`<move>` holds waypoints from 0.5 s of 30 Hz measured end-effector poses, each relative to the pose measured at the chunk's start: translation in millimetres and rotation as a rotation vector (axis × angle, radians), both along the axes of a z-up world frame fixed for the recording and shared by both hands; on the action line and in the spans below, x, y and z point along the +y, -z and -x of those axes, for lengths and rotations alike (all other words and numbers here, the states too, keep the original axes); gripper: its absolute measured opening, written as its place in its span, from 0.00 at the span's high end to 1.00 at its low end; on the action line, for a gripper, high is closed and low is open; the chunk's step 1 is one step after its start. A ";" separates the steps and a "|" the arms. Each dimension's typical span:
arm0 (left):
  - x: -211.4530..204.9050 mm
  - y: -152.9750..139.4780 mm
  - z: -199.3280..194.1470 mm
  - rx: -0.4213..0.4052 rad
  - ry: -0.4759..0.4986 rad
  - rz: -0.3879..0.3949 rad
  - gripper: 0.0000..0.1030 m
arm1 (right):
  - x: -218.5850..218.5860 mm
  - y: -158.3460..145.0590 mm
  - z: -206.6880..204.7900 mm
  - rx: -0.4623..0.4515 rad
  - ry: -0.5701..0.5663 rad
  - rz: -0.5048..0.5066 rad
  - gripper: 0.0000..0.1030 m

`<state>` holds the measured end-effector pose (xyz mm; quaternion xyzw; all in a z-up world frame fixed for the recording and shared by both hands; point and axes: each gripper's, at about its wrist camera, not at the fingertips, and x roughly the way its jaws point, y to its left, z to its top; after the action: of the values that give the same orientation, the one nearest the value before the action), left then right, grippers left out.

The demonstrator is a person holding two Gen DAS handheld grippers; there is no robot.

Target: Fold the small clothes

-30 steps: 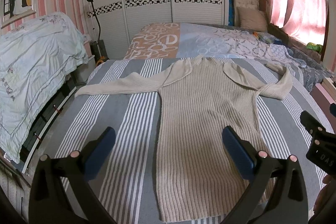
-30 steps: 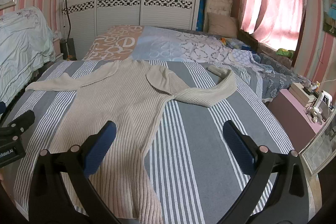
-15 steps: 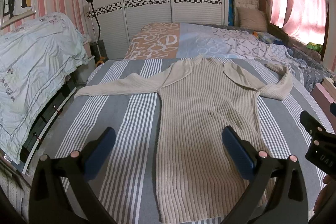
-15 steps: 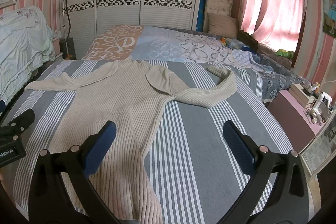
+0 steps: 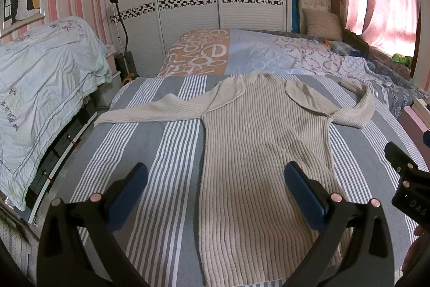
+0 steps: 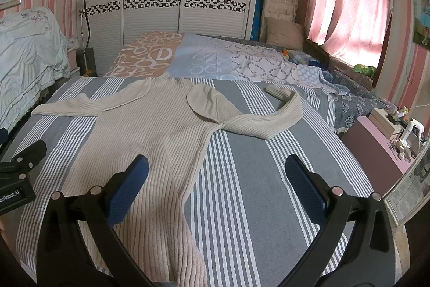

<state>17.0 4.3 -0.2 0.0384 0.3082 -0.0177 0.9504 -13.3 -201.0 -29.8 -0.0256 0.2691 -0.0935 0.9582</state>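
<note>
Sweater (image 5: pixel 258 152) lies flat, face up, on the striped bed cover (image 5: pixel 161 152), neck far, hem near us. We judge folding not yet begun: no crease made, both sleeves out. Left gripper (image 5: pixel 215 195) hangs released over the hem's left edge; right gripper (image 6: pixel 217 184) is likewise spread wide, above the right side seam, grasping nothing. Left sleeve (image 5: pixel 150 112) runs straight out toward the bed's left edge. Right sleeve (image 6: pixel 268 120) is bent, cuff pointing back. Next move, we think: pinch a sleeve and carry it across the body. Bare cover lies on either side; the near bed edge is close under the hem.
</note>
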 end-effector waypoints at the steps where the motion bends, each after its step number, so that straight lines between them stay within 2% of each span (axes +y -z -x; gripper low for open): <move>1: 0.0 0.2 -0.4 0.000 0.001 -0.001 0.01 | -0.3 0.7 -1.0 0.001 0.000 0.000 0.03; 12: -0.3 3.0 -8.1 0.011 0.015 0.000 0.01 | -5.0 3.4 -5.5 0.005 -0.011 -0.008 0.03; 15: -3.1 1.7 -14.9 0.014 0.023 0.016 0.01 | -13.7 1.3 -12.3 -0.027 -0.043 -0.031 0.03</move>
<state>31.9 1.3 -1.9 0.0343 0.3141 -0.0316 0.9483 -1.0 -214.6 -31.1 -0.0153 0.2572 -0.0688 0.9638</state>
